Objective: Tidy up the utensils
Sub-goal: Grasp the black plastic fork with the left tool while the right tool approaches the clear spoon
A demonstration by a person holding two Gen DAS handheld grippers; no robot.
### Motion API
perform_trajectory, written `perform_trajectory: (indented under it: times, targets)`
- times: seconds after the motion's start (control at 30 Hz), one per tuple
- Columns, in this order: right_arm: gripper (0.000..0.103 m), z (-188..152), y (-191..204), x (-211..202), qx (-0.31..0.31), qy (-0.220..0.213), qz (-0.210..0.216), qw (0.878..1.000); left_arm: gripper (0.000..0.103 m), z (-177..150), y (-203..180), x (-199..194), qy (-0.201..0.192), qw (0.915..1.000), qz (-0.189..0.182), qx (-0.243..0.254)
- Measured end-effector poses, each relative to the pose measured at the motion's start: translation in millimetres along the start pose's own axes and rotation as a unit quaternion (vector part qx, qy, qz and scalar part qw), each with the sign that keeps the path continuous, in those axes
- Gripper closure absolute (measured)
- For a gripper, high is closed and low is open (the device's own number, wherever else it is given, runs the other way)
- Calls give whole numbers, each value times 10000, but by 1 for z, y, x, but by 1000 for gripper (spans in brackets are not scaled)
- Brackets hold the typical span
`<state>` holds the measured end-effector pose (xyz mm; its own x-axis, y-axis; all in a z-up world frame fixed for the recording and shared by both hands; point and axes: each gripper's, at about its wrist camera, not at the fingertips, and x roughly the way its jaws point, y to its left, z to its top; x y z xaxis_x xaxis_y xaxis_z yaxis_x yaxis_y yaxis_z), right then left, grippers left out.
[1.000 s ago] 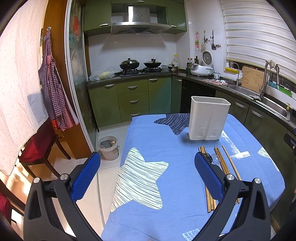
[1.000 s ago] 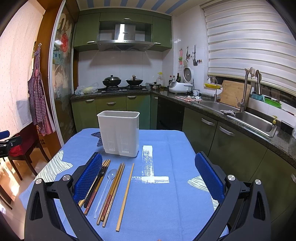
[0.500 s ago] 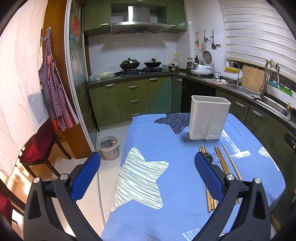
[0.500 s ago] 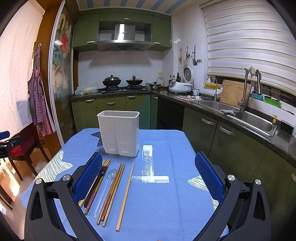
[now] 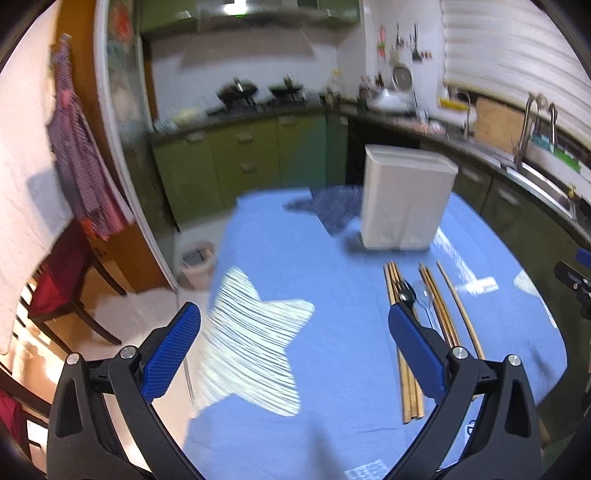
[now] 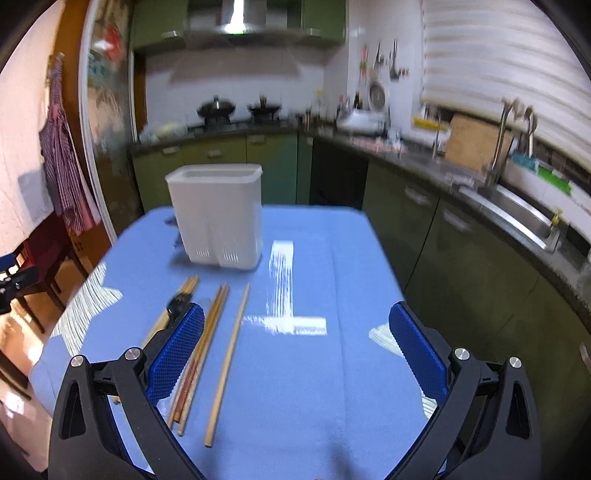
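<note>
Both empty: left claw (image 5: 293,350), right claw (image 6: 295,350) spread wide.

A home kitchen: green cabinets (image 6: 218,155) and a range hood (image 6: 240,18) over two woks on a stove (image 6: 236,110) at 12 o'clock, a steel sink (image 6: 517,214) with tap at 2 o'clock, an apron (image 6: 62,155) hanging at 9 o'clock.

Right gripper (image 6: 295,339) hovers with its blue-padded fingers (image 6: 176,347) spread wide over the blue-clothed counter (image 6: 332,387), wooden chopsticks (image 6: 228,360) and a dark fork (image 6: 176,301) lying just before the white plastic utensil holder (image 6: 218,218).
</note>
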<state>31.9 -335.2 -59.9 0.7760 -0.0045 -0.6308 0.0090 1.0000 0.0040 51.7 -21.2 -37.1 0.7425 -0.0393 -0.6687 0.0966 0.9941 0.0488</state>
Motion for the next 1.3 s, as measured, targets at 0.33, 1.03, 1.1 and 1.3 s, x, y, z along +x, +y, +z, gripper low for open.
perform_trajectory:
  times: [0.33,1.03,1.1,1.3]
  targets:
    - [4,7,-31,78,471,1598,762,9831,7,13,-65,92,1579,9847,-542,505]
    - [58,19,-21,114,205,2179,1044,9702,89,19,-132,164,2883,9528,-841,445]
    - [58,19,-23,114,228,2161,1052,9704,89,20,-134,165,2885,9529,-817,449]
    - [58,18,-25,115,199,2182,991,9707,89,24,-142,171,2927,9521,-721,522]
